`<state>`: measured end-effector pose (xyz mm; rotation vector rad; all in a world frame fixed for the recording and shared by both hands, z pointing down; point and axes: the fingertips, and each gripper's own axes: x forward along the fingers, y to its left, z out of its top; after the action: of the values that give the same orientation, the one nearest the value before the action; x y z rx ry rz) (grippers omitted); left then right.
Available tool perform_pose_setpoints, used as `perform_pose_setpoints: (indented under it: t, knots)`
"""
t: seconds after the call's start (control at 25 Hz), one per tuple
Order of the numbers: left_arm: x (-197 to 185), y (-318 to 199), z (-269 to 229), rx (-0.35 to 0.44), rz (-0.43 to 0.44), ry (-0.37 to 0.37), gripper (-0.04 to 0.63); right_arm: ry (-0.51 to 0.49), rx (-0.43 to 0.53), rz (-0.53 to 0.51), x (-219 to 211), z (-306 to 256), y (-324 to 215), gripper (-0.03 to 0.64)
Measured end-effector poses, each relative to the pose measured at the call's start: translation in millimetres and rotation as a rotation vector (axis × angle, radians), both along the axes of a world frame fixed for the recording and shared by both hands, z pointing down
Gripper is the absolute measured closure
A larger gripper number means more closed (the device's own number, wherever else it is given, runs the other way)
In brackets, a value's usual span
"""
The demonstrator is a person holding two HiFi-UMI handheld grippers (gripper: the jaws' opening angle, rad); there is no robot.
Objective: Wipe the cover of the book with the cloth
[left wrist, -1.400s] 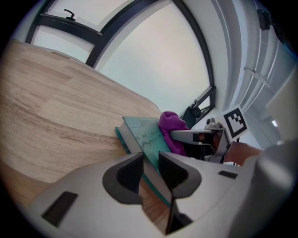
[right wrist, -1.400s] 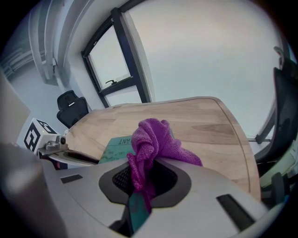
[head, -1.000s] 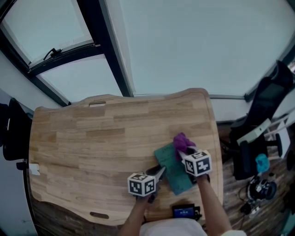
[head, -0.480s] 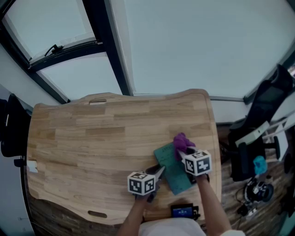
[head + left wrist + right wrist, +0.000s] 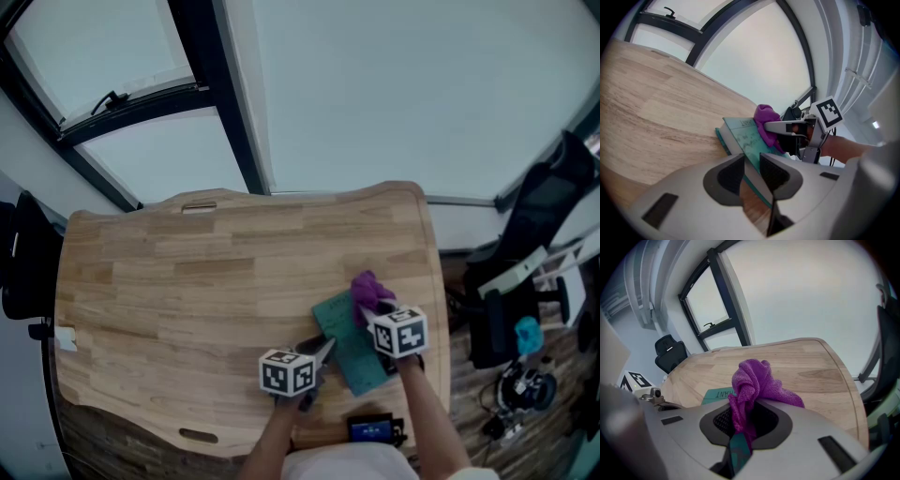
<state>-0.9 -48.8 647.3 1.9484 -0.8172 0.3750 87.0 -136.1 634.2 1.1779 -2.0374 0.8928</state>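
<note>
Teal-covered rectangular book (image 5: 749, 137) has its near edge between the pads of the left gripper (image 5: 751, 161). The jaws are clamped on it, with the cover running up and away from the jaw gap and bare wood showing below the gap. Right gripper (image 5: 747, 420) is clenched on a purple bunched fabric cloth (image 5: 752, 380): one twisted strand runs down into the jaw gap, and the rest bulges out above and ahead of the fingertips, with a flap hanging to the right. A sliver of teal shows low in that same gap, and the book's lettered end sticks out just left of the cloth. From the left gripper view the cloth wad sits on the far part of the cover, ahead and right of the left jaws, with the right gripper's fingers coming in from the right. The head view has the book lying slanted between the two grippers, near the right side of the light wooden table with rounded corners (image 5: 187, 272). Beyond both jaws the tabletop runs out to a pale wall and a dark-framed window (image 5: 202, 84). Black office chair (image 5: 669, 352) stands past the table's far left corner, well apart from either jaw.
</note>
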Motion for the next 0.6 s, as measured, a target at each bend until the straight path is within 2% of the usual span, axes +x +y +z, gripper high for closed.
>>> perform_pose_setpoints:
  t: [0.6]
  knots:
    - [0, 0, 0, 0.001, -0.001, -0.001, 0.491, -0.013, -0.007, -0.131, -49, -2, 17, 0.571]
